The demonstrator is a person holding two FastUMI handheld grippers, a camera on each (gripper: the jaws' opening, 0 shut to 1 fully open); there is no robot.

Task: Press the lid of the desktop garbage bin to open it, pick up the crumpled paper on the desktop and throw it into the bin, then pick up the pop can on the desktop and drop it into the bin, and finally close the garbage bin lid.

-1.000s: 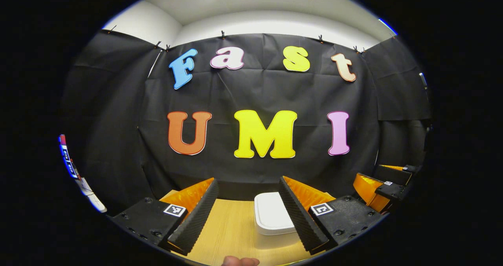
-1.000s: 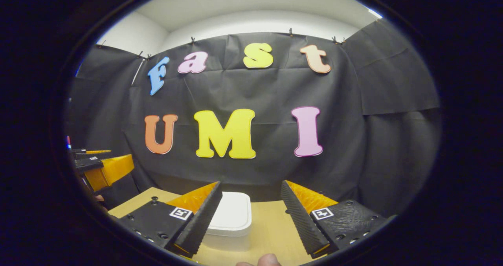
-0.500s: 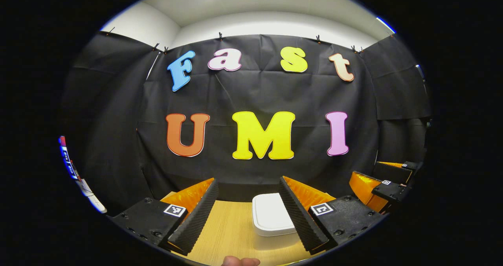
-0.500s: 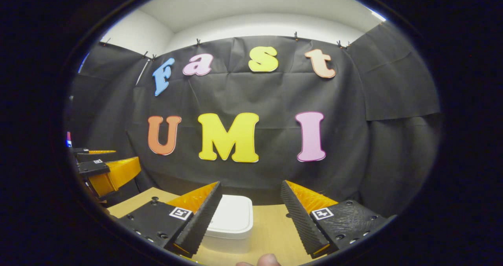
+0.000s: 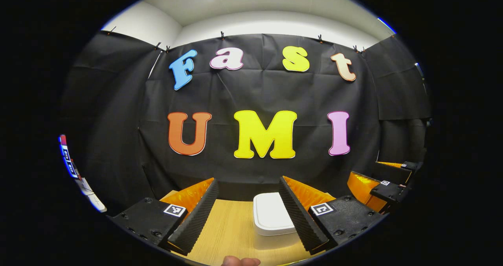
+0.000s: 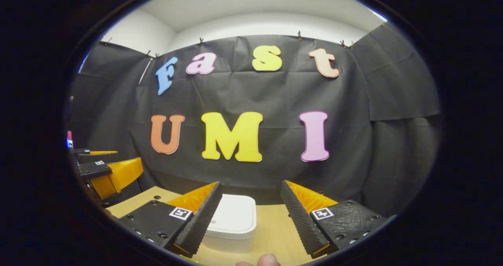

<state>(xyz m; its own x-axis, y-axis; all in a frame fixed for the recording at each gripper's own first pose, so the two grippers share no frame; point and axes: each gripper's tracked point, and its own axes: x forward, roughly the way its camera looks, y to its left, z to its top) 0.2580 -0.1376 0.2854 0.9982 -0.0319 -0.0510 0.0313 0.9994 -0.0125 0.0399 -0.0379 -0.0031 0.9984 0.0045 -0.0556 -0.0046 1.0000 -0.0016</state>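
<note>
1. Left gripper (image 5: 248,215) spread wide, empty; bin (image 5: 271,219) on table (image 5: 230,230), lid down, by its right finger.
2. Right gripper (image 6: 250,215) spread too; bin (image 6: 234,222) by its left finger.
3. Opposite gripper at each view's edge: (image 5: 387,185), (image 6: 108,171).

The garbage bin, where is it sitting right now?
The white garbage bin stands lid-shut on the wooden desktop, ahead of both open grippers; in the left gripper view it sits by the right-hand finger, in the right gripper view by the left-hand finger.
</note>
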